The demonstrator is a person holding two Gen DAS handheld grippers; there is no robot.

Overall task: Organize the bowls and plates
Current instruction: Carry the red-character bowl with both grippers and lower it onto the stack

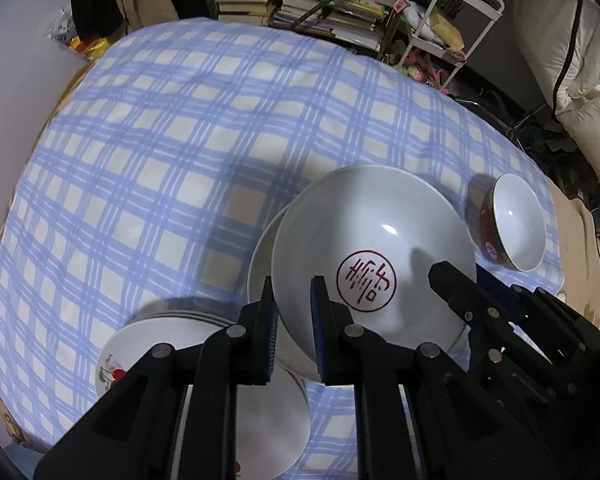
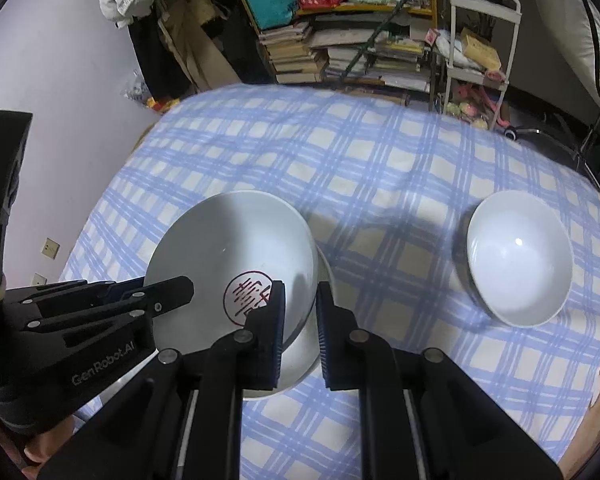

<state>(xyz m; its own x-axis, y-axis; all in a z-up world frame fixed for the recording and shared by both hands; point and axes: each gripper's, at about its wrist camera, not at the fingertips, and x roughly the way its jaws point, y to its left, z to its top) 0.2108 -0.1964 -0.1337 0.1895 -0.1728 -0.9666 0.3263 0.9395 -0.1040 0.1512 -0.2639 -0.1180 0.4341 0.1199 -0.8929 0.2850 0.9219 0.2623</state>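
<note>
From my left wrist, I see my left gripper [image 1: 294,328] pinching the near rim of the big white bowl [image 1: 374,240], the one with the red stamp [image 1: 366,281] inside. One pad sits outside the rim and one inside, so the bowl cannot slip. My right gripper [image 1: 466,294] holds the other side. I think I use both because the bowl is wide and heavy. It hangs tilted over another white bowl [image 1: 262,264], so I guess it goes inside that one. Just beside it a stack of plates [image 1: 148,344] sits on the checked cloth [image 1: 180,140], like things kept together. A small red bowl [image 1: 516,222] stands apart at the right.

From my right wrist, my right gripper [image 2: 300,320] is squeezed on the right rim of the stamped bowl, again one pad inside and one outside. My left gripper [image 2: 172,292] reaches in from the left. The under bowl [image 2: 304,354] peeks out below. The small bowl [image 2: 518,258] waits well apart.
</note>
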